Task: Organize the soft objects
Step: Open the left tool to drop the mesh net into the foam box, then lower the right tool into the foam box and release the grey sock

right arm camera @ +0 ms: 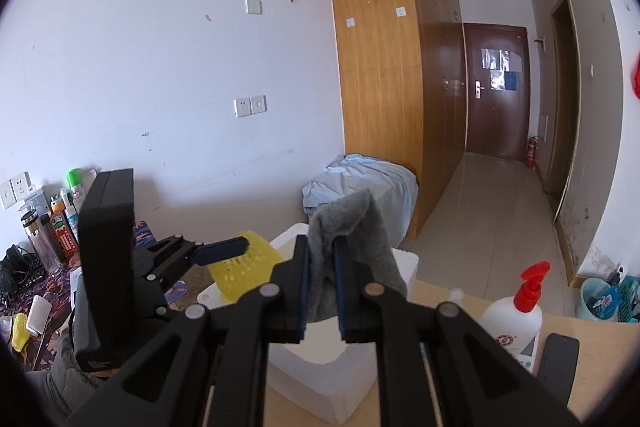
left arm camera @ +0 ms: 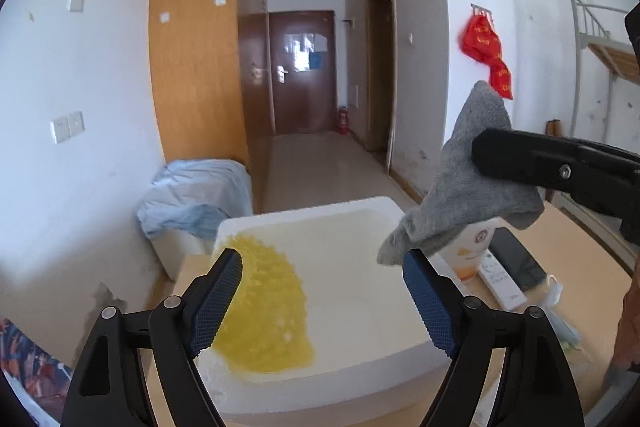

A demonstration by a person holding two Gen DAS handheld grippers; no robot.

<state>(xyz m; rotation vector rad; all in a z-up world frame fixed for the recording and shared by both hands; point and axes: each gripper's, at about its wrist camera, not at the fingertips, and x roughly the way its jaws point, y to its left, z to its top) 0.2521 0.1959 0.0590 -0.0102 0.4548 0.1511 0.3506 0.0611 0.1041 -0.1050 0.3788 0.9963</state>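
Observation:
A yellow knobbly cloth (left arm camera: 268, 303) lies in the left part of a white foam box (left arm camera: 304, 211), reaching up to its rim. My left gripper (left arm camera: 322, 263) hovers open just above it, and nothing sits between the blue pads. My right gripper (right arm camera: 322, 247) is shut on a grey sock (right arm camera: 354, 227), held above the box's right side. In the left wrist view the sock (left arm camera: 460, 187) hangs from the right gripper (left arm camera: 480, 147). The right wrist view shows one left finger (right arm camera: 222, 251) over the yellow cloth (right arm camera: 244, 269) and the box (right arm camera: 320, 359).
On the wooden table right of the box stand a white pump bottle (right arm camera: 516, 311) with a red top, a black phone (left arm camera: 516, 259), a white remote (left arm camera: 500, 279) and a face mask (left arm camera: 556, 291). A box under blue cloth (left arm camera: 200, 195) stands behind. Bottles (right arm camera: 52, 223) crowd the far left.

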